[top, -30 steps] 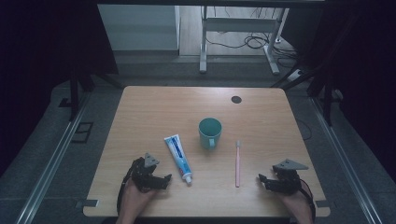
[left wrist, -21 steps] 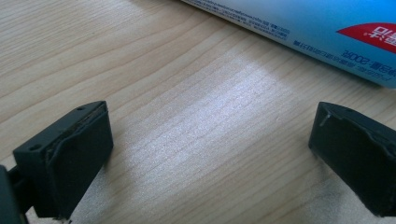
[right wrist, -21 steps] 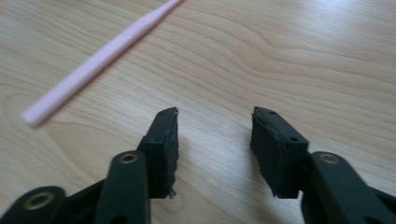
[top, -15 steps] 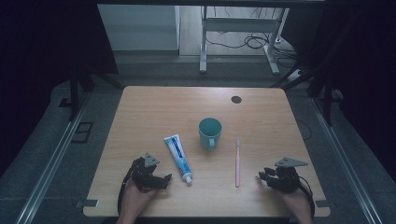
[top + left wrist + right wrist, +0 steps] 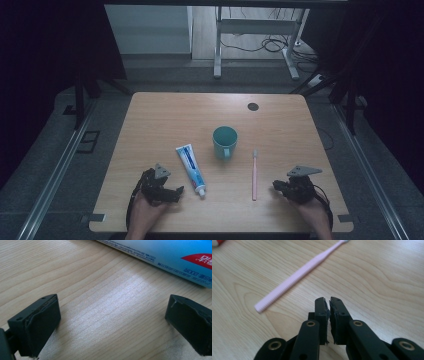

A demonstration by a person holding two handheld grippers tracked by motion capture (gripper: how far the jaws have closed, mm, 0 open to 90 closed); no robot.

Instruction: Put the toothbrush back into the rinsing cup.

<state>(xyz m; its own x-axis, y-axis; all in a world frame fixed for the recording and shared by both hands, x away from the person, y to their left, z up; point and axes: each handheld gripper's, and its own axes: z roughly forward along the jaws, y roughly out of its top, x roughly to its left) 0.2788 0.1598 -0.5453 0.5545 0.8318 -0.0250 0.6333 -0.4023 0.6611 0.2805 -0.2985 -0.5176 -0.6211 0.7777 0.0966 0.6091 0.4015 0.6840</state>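
Low over the wooden table (image 5: 165, 120), the right gripper (image 5: 329, 305) has just been closing and its jaws now meet on nothing, the pink toothbrush (image 5: 297, 275) lying near ahead. Meanwhile the left gripper (image 5: 112, 322) stands wide apart, with the toothpaste tube (image 5: 175, 257) just beyond, untouched.

Pale pink toothbrush (image 5: 299, 274) with a ribbed handle, lying just beyond the black right gripper (image 5: 329, 302), jaws matte black with brass-coloured rivets. White toothpaste tube (image 5: 172, 257) with a light blue band, fine blue print and a red patch, just ahead of the black left gripper (image 5: 112, 315). Teal mug (image 5: 224, 141) farther out, between the two grippers. Light wooden table (image 5: 165, 120) with wavy brown grain beneath both grippers, one small dark round spot far ahead of the right gripper
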